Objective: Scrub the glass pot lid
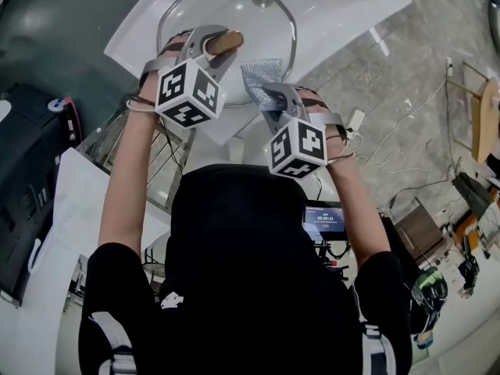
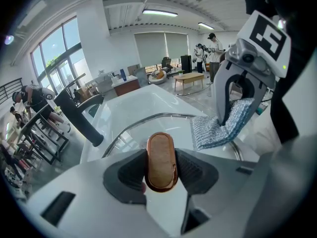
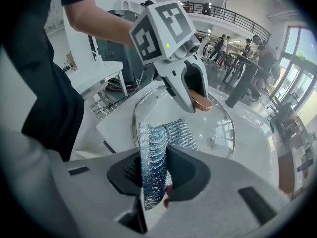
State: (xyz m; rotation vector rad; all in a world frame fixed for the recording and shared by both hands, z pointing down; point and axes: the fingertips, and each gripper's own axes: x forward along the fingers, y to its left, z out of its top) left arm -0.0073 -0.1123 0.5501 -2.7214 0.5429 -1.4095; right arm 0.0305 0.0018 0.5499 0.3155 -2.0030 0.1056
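Two pinches close-up only: handle; cloth

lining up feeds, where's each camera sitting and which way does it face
Head view: on the head, steeply down at glass lid; both arms and tools show.
Left gripper view: on left tool, along jaws gripping brown handle; right tool opposite.
Right gripper view: on right tool, along jaws gripping scrub cloth; left tool, forearm ahead.
Shared: all see the lid.
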